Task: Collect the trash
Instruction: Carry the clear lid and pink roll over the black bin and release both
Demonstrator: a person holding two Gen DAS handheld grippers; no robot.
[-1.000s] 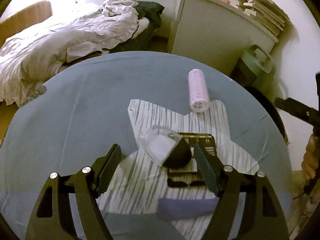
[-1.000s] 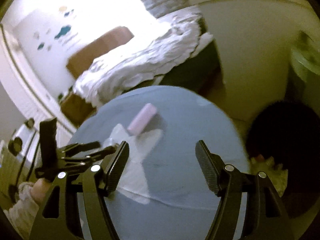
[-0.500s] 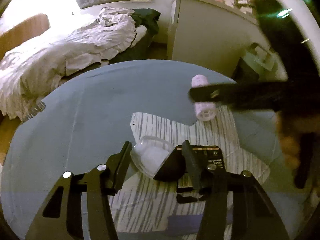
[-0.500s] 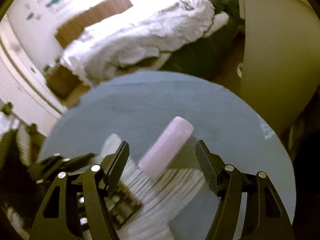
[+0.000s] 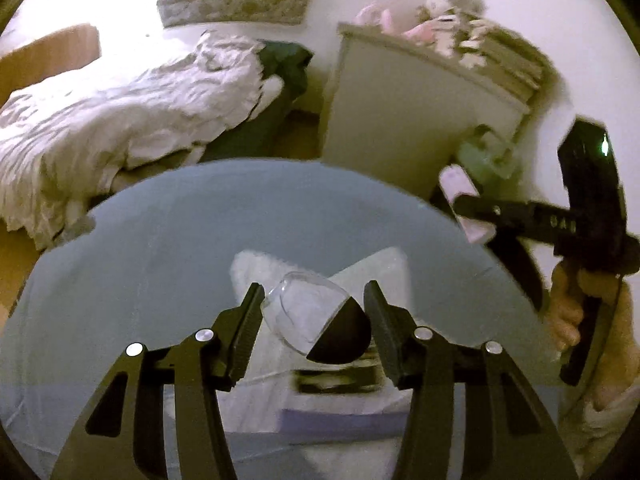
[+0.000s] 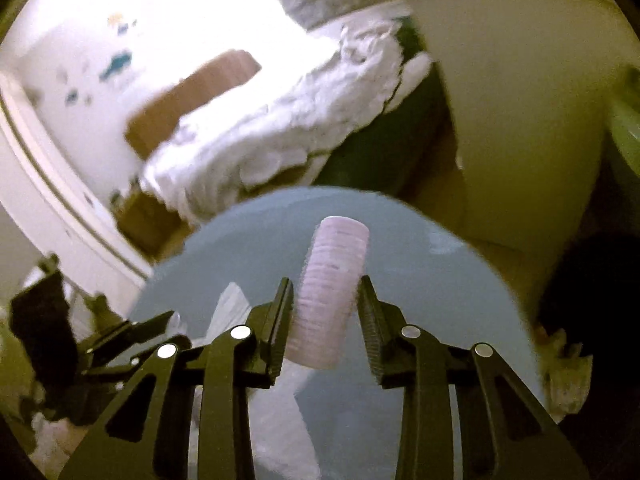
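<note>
A clear plastic cup (image 5: 300, 312) with a black lid (image 5: 342, 338) lies tilted between the fingers of my left gripper (image 5: 313, 286), which is shut on it just above the white striped sheet (image 5: 384, 268) on the round blue table (image 5: 160, 260). A pink ribbed roll (image 6: 336, 252) stands lengthwise between the fingers of my right gripper (image 6: 325, 280), whose jaws are closing onto it. In the left wrist view the same pink roll (image 5: 460, 182) hangs in that gripper beyond the table's right edge, with a person's hand (image 5: 566, 308) on the handle.
A flat black item (image 5: 336, 378) and a purple strip (image 5: 340, 420) lie on the striped sheet under my left gripper. Behind the table are a bed with a rumpled white duvet (image 5: 120, 108), a pale cabinet (image 5: 400, 120) and a green bin (image 5: 484, 152).
My left gripper closed on the clear cup and rose with it. My right gripper swung in over the pink roll, closed around it, and carried it toward the table's right edge.
</note>
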